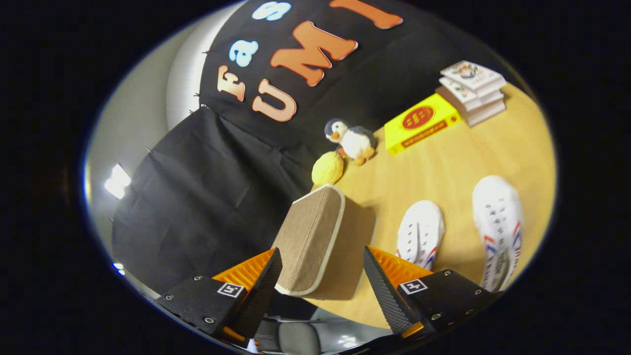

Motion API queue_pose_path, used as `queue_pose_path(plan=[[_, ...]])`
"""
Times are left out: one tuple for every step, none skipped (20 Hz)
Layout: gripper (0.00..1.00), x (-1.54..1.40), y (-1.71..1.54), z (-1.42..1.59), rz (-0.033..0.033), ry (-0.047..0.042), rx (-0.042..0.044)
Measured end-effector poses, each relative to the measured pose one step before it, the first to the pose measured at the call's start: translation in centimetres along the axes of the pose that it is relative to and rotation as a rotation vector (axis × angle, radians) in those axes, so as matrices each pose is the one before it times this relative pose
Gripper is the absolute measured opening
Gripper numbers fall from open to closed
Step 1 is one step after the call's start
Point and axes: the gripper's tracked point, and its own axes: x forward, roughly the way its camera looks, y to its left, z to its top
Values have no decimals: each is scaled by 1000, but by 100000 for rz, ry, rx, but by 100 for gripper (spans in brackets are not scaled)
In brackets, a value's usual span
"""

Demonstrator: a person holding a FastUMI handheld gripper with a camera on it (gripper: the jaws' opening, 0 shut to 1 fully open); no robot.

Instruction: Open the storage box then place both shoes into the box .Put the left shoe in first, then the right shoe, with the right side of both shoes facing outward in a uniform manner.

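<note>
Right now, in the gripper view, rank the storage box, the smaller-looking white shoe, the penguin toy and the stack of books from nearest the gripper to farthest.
1. Storage box: between the open gripper fingers, untouched.
2. White shoe: just past one finger, beside the box.
3. Penguin toy: beyond the box, by the black cloth wall.
4. Stack of books: farthest, at the table's far corner.

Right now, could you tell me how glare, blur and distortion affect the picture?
Gripper view: fisheye bends the table edge; the nearer shoe is overexposed, washing out detail; the storage box between the open gripper fingers looks fairly sharp.
</note>
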Motion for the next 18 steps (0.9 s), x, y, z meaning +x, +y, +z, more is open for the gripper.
queue_pose_path(plan=[[98, 903, 195, -698, 3293, 2678, 3936], [98, 782, -45, -587, 2138, 2344, 2449], [98, 738, -93, -568, 1172, 2643, 1129], [98, 651, -332, -577, -93, 3028, 511], [98, 699, -173, -432, 440, 2343, 283], [98, 657, -36, -235, 1103, 1747, 743], [98, 577, 251, -94, 2084, 741, 1213], [98, 654, 279, 130, 2646, 320, 1564], [98, 615, 143, 46, 2052, 523, 1268], [98, 649, -395, -7, -25, 931, 1056], [98, 569, -281, -225, 291, 1325, 572], [98, 469, -235, -224, 363, 1838, 1009], [98, 435, 105, -444, 1049, 2293, 1252], [98, 331, 171, -340, 1502, 1882, 1350], [98, 204, 310, -331, 1649, 1573, 1275], [98, 267, 285, -291, 1727, 1214, 1015], [98, 165, 212, -182, 811, 645, 1037], [98, 53, -24, -46, 698, 377, 785]])
